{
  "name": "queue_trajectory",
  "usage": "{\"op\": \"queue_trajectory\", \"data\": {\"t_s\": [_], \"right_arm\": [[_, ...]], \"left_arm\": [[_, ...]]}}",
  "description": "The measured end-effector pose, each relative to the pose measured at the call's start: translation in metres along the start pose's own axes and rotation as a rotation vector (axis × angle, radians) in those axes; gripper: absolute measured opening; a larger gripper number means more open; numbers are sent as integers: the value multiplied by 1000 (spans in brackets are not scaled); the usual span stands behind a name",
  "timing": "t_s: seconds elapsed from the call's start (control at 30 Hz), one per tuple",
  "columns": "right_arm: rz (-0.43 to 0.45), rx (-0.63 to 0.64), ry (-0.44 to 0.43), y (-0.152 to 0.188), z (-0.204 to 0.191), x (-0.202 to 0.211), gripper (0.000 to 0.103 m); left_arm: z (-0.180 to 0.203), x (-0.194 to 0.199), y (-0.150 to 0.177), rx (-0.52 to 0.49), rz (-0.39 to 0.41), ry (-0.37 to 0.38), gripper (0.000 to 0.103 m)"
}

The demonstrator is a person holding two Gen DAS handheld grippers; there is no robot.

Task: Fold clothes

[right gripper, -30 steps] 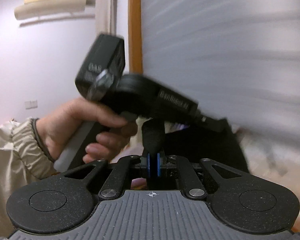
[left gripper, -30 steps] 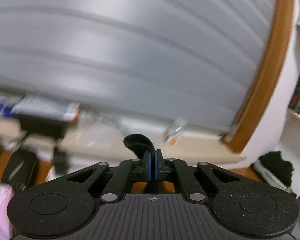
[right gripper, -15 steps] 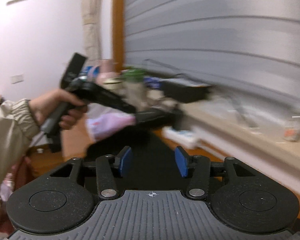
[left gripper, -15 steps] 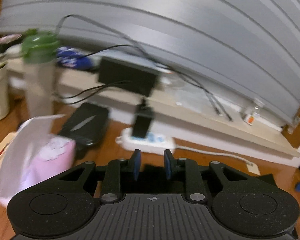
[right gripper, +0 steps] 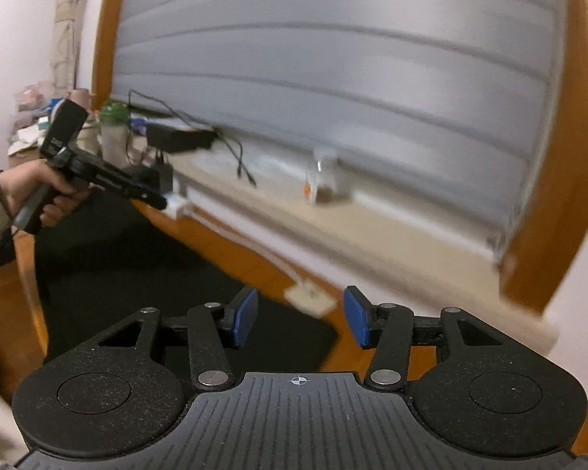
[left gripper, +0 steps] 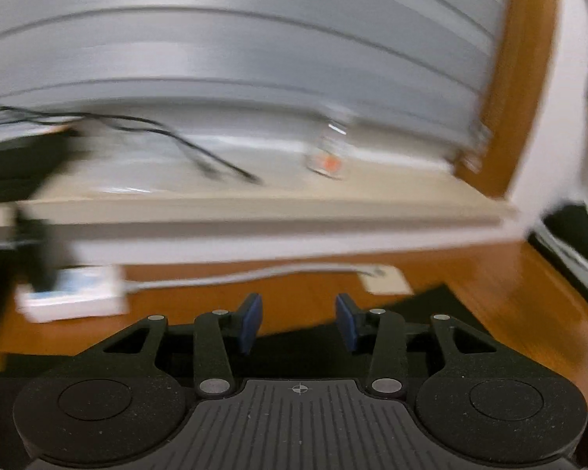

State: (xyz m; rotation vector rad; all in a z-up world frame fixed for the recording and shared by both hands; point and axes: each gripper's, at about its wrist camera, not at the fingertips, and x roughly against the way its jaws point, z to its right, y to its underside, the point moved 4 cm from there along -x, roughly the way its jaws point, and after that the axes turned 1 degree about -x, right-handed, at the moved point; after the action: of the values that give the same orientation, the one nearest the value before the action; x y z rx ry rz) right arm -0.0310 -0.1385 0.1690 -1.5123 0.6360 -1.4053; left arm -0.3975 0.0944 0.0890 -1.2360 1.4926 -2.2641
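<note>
Left gripper [left gripper: 298, 322] fingers opening, empty; right gripper [right gripper: 300, 316] fingers apart, empty.

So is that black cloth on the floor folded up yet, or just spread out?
Spread out, it seems: the black cloth lies flat and wide on the wooden floor. Blur hides any creases, and neither gripper holds it.

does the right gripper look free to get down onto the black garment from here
Probably yes. The right gripper has nothing between its open blue pads, and the black garment lies spread on the wooden floor just below and ahead of it. The left gripper is off to the side.
</note>
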Motion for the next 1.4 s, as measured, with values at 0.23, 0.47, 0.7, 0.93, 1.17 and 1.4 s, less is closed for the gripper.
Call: {"op": "queue_trajectory", "data": {"t_s": [0.23, 0.47, 0.7, 0.93, 1.17, 1.4], "right_arm": [[-70, -113, -151, 81, -42, -48, 49], [-106, -110, -229, 85, -79, -78, 49], [-147, -38, -228, 110, -80, -86, 48], [-138, -31, -235, 125, -56, -66, 48], [-166, -55, -162, 150, -2, -34, 48], [-187, -107, -41, 186, 61, 10, 49]], "left_arm": [[76, -65, 38, -166, -141, 132, 44], [95, -85, 58, -240, -169, 182, 43], [107, -89, 70, -282, -90, 167, 44], [131, -102, 65, -277, -90, 174, 44], [193, -136, 57, -286, -88, 186, 44], [278, -178, 51, -321, -87, 185, 44]]}}
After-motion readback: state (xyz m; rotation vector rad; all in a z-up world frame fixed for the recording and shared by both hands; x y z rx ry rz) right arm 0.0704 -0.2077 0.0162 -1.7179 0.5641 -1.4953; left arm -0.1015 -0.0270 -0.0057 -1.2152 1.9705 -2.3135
